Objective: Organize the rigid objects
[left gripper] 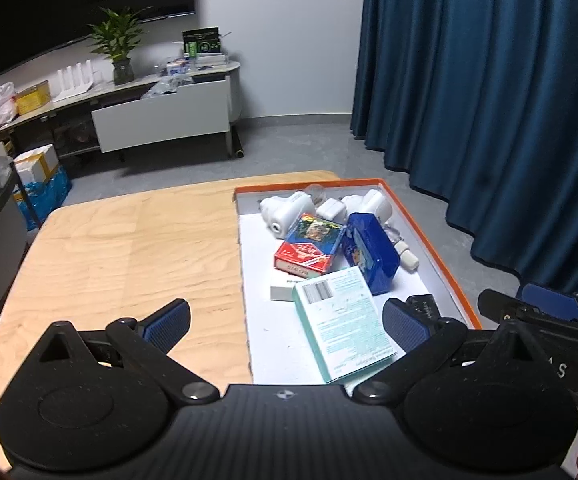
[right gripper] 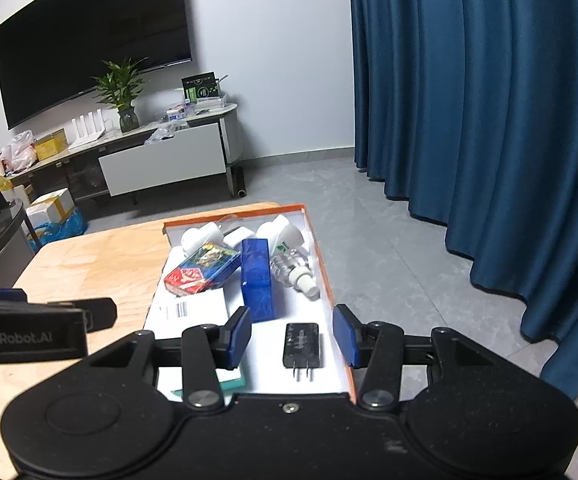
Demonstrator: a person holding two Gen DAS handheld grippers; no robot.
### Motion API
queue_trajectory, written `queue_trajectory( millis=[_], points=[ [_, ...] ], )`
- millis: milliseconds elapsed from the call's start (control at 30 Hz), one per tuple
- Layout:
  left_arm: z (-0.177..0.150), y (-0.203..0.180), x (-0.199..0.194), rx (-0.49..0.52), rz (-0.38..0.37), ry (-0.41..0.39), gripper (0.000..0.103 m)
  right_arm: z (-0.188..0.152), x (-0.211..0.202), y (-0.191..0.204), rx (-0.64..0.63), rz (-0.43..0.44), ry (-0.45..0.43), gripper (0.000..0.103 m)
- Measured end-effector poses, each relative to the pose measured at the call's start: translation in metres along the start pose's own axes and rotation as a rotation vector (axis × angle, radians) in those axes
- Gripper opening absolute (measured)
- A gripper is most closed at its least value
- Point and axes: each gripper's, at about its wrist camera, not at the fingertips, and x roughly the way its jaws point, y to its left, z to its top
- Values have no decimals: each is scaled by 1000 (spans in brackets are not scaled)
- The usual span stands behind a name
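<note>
Two grippers hang over the near end of an orange-rimmed tray (left gripper: 429,232), both with fingers spread wide and nothing between them. The left gripper (left gripper: 285,320) straddles the tray's left wall: its left pad (left gripper: 167,322) sits over bare wooden table (left gripper: 129,248), its right pad (left gripper: 405,326) over the tray floor, and a teal-and-white box (left gripper: 345,320) lies between and just ahead of the two. The right gripper (right gripper: 293,336) hovers above a black plug adapter (right gripper: 303,346) whose prongs point back toward it; its right pad (right gripper: 347,336) is close to the tray's right rim, and whether they touch cannot be told. Ahead of both lie a blue tin (right gripper: 257,280), a red card box (left gripper: 303,258), a clear bottle (right gripper: 295,270) and white plugs (left gripper: 285,210) crowded toward the far end. Left of the left gripper the tabletop runs wide to its rounded edge; right of the right gripper the tray rim meets the table edge, with grey floor (right gripper: 389,248) beyond.
</note>
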Motion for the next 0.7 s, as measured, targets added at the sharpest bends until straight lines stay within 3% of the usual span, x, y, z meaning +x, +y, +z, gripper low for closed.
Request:
queue_trajectory(
  millis=[700],
  points=[
    [-9,5,-3,-16,-4,6,103,-7,-7,8,-13,12,8,56]
  ],
)
